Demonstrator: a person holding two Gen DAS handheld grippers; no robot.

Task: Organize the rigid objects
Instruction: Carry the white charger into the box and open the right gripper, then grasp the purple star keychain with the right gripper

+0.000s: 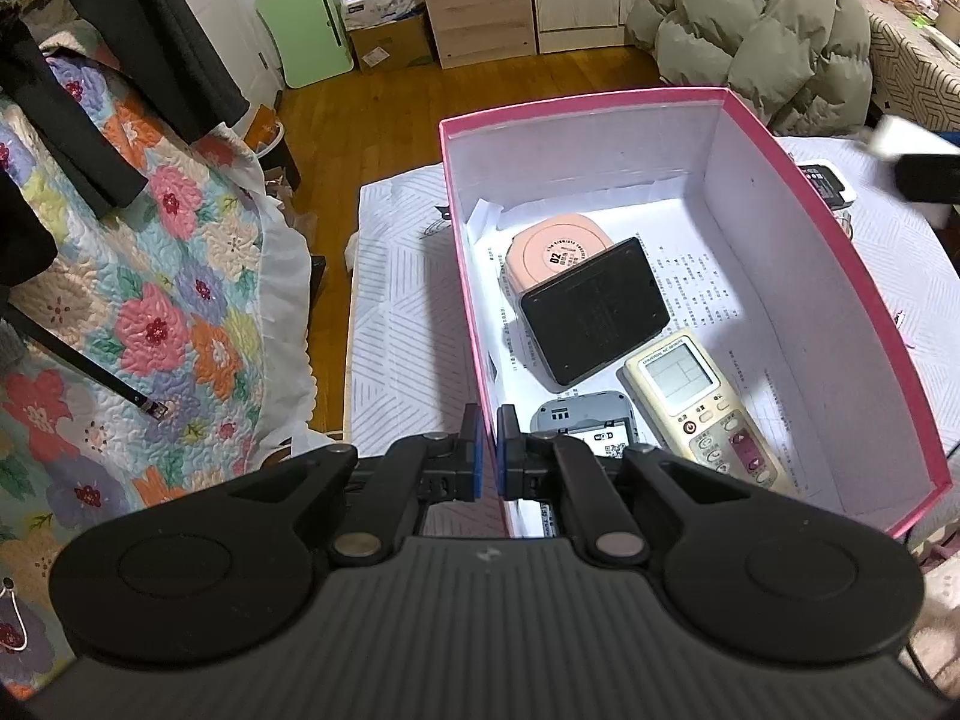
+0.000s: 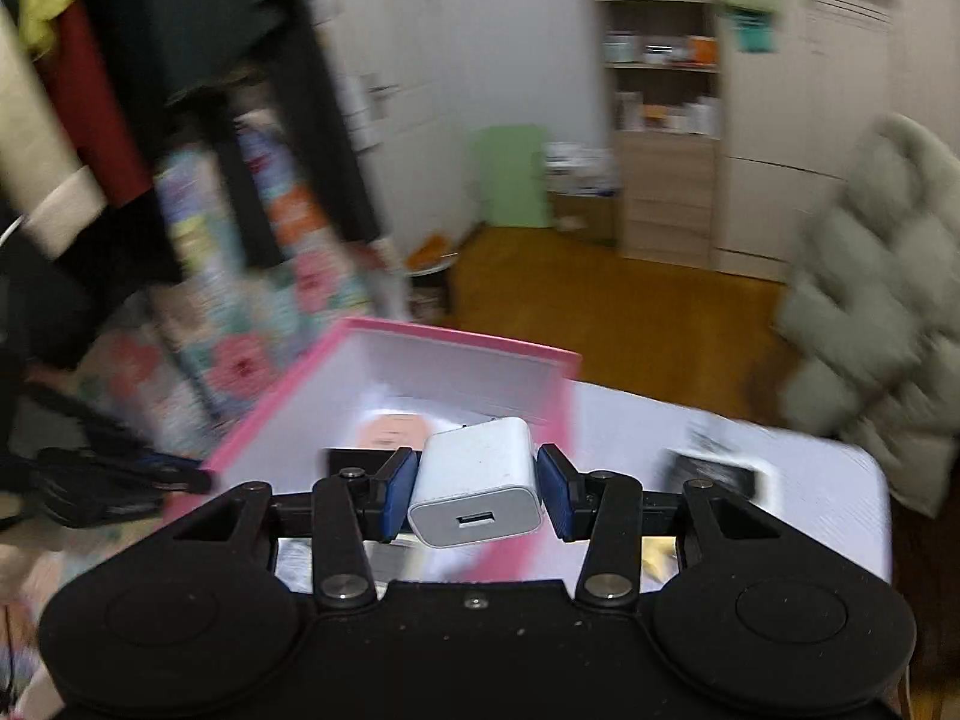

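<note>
Pink box well filled at 9 o'clock: black block, cream remote, peach disc, grey device. Open floor toward 3 o'clock. Another remote outside, still to pack. Left gripper clamped onto box wall. Right gripper grasping white charger, above near rim.

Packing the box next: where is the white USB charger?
Right wrist view: the white USB charger sits between the right gripper's pads, just above the pink box.
</note>
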